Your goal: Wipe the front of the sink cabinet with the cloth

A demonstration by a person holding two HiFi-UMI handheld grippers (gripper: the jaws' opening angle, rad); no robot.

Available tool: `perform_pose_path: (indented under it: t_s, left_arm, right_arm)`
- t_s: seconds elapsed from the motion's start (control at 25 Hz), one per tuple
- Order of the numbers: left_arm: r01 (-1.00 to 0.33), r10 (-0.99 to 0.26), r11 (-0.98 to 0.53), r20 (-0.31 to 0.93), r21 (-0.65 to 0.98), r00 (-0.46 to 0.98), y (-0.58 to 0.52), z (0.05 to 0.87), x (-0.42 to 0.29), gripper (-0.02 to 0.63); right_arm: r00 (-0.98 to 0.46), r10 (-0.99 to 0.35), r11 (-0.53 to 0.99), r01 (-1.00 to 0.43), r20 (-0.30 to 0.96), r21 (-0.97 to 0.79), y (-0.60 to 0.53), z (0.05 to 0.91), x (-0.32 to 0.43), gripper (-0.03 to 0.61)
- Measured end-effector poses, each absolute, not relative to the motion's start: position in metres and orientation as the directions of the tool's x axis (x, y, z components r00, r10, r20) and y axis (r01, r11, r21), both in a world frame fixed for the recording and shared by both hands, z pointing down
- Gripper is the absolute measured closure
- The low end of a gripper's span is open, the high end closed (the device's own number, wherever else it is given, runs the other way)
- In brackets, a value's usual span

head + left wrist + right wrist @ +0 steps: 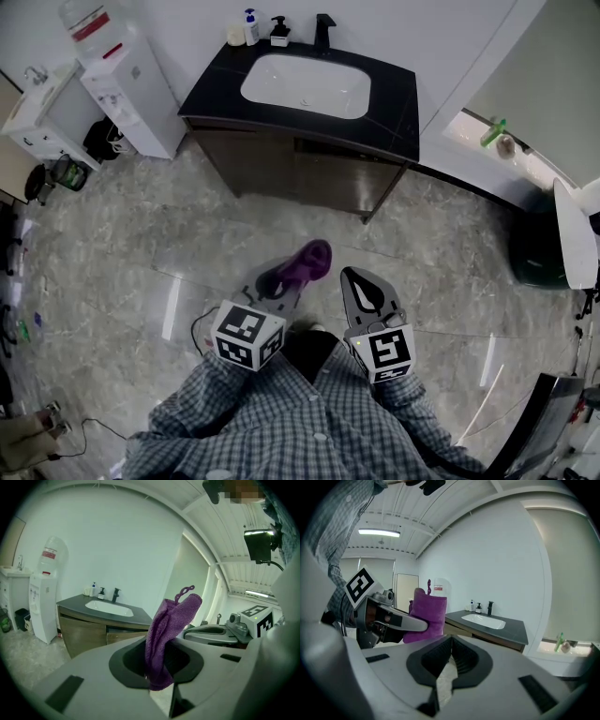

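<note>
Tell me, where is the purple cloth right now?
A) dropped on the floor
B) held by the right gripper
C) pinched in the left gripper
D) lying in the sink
C: the left gripper view shows the cloth clamped between the jaws of the left gripper, while the right gripper is shut on nothing.

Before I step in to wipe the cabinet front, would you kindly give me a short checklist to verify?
1. Cloth gripped: ok. The purple cloth is clamped in the left gripper.
2. Right gripper free: ok. Its jaws are together on nothing.
3. Cloth against the cabinet front: not ok. The floor lies between them.
4. Cloth spread for wiping: not ok. It stands bunched and folded.
5. Where the front is dirty: cannot tell from here.
</note>
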State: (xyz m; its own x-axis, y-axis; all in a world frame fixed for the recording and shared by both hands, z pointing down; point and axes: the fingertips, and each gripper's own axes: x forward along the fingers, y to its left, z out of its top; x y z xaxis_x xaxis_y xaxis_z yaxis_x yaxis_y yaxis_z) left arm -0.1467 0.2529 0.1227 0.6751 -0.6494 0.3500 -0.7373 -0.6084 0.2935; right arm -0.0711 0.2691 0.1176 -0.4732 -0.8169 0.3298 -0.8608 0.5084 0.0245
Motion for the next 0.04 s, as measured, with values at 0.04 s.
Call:
perform_pose_path:
  t_s: [0.04]
  left_arm:
    - [-0.739, -0.651, -0.605, 0.349, 0.296, 0.674, 0.2536, 0.1232, -0.1473, 0.545]
  right_arm:
    - [-0.474, -0.816, 0.509, -0.860, 0.331, 0.024, 0.2700, 0.1182, -0.0716, 0.560]
